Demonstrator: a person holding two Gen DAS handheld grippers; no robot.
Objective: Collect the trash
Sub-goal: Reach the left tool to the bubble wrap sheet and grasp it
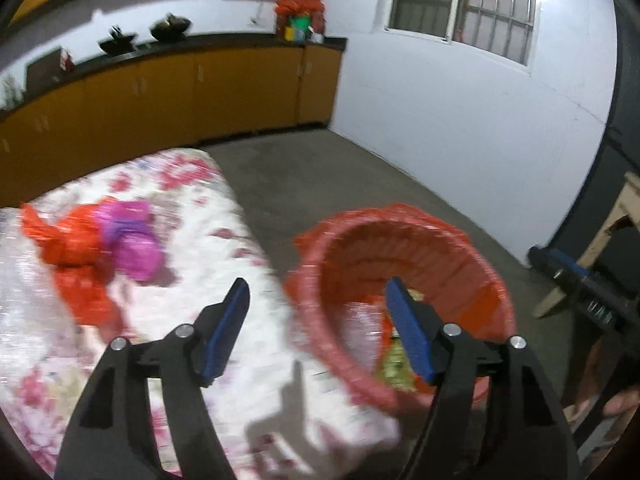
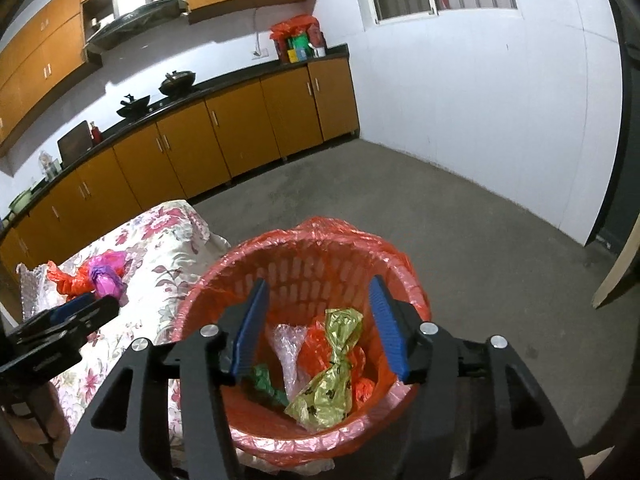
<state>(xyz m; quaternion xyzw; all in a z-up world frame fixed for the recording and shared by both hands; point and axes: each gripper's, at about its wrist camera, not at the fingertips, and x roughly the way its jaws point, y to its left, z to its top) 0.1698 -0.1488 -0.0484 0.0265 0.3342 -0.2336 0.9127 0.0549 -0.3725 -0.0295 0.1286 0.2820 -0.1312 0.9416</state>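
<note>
**Both claws spread: right over bin, left by worktop edge**

The right claw (image 2: pixel 318 328) hangs over the red bin (image 2: pixel 280 256), jaws spread and empty; no wrapper sits between them, and the gold wrapper (image 2: pixel 332 380) lies inside the bin with other scraps. The bin stands on the floor against the worktop's (image 1: pixel 224 240) near edge, probably to keep carries short. The left claw (image 1: pixel 318 332), also spread and empty, points across that edge. Remaining trash (image 1: pixel 96 240), red and purple wrappers, lies well in from it.
</note>
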